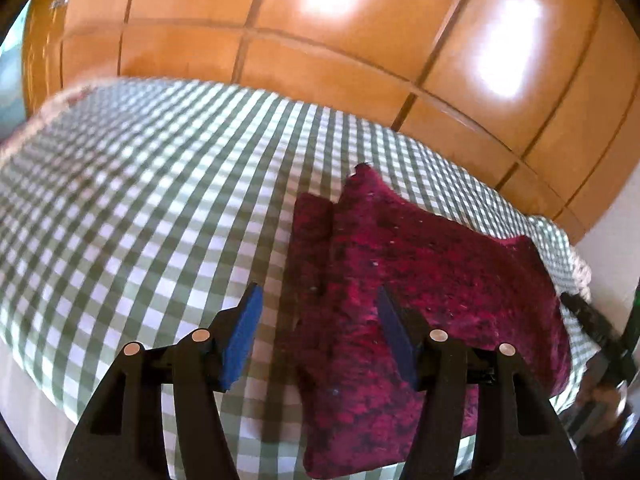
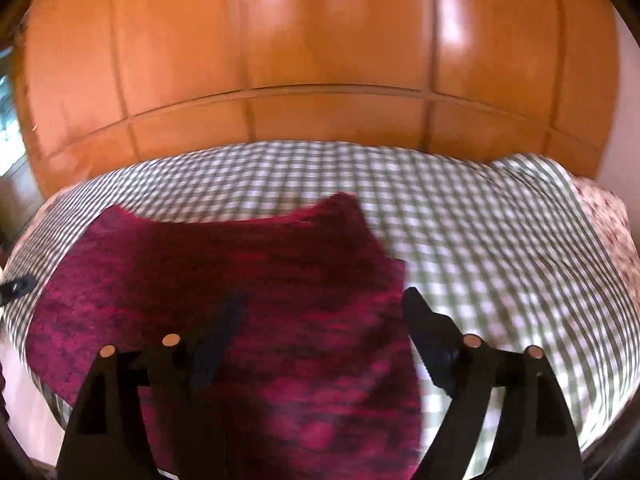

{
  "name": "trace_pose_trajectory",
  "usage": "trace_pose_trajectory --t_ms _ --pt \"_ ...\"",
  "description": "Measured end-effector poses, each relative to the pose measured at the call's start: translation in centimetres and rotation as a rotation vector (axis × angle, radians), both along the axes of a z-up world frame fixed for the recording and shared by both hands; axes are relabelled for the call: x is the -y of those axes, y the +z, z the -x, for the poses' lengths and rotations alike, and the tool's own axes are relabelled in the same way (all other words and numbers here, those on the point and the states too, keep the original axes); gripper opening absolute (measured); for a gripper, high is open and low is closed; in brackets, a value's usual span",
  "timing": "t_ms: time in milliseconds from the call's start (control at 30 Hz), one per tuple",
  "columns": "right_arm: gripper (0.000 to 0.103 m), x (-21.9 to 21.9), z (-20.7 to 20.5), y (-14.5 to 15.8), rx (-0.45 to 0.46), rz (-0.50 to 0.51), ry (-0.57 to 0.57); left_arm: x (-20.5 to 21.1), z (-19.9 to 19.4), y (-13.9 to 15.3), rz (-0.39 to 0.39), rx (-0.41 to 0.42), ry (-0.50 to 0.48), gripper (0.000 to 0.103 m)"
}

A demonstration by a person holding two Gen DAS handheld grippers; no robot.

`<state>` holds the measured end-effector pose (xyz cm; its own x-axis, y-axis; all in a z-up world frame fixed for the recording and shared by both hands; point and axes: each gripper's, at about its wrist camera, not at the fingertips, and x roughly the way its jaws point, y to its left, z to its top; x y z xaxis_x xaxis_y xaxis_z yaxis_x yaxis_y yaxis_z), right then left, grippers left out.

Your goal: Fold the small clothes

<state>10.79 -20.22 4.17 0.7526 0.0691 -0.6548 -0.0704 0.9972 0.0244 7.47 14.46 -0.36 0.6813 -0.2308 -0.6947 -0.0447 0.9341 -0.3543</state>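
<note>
A small magenta knitted garment (image 1: 404, 280) lies flat on the green-and-white checked bed cover (image 1: 140, 200). Its left side is folded over into a narrow strip (image 1: 310, 220). My left gripper (image 1: 320, 308) is open and empty, hovering over the garment's near left edge, blue pads apart. In the right wrist view the same garment (image 2: 224, 280) fills the lower left, blurred. My right gripper (image 2: 324, 320) is open and empty above the garment's near right part, its right finger (image 2: 424, 320) over the cover just beyond the garment's edge.
A glossy orange wooden wardrobe (image 1: 320, 40) stands right behind the bed. The checked cover (image 2: 500, 260) stretches right of the garment. A floral sheet (image 2: 608, 220) shows at the bed's right edge. A dark object (image 1: 600, 332), the other gripper, sits at the far right.
</note>
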Motion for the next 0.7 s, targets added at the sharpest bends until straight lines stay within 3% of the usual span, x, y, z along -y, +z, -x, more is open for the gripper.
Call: trace_pose_trajectory --t_ms 167,233,300,400,533,600,700 --pt "0.088 -3.2 -1.6 -1.4 -0.022 0.049 0.05 -0.1 -1.8 -0.6 0.147 -0.057 -0.076 0.059" --pt "0.088 -3.5 -2.3 -2.1 -0.033 0.056 0.055 0.4 -2.6 -0.9 0.156 -0.056 -0.084 0.058" --pt "0.088 -3.5 -3.0 -2.8 -0.044 0.06 0.048 1.2 -3.6 -1.6 0.117 -0.074 -0.102 0.013" --pt "0.088 -2.9 -4.3 -3.3 -0.056 0.04 0.019 1.5 -4.3 -1.8 0.053 -0.048 -0.074 0.011" --pt "0.091 -1.9 -6.6 -5.5 -0.121 -0.034 -0.006 1.1 -4.4 -2.8 0.036 -0.065 -0.034 0.011" --pt "0.093 -1.9 -6.6 -6.1 -0.102 -0.041 -0.004 1.8 -3.3 -3.6 0.004 -0.063 -0.03 0.011" --pt "0.093 -2.0 -6.4 -6.2 -0.086 -0.032 -0.003 1.7 -2.2 -2.6 0.006 -0.033 -0.008 0.016"
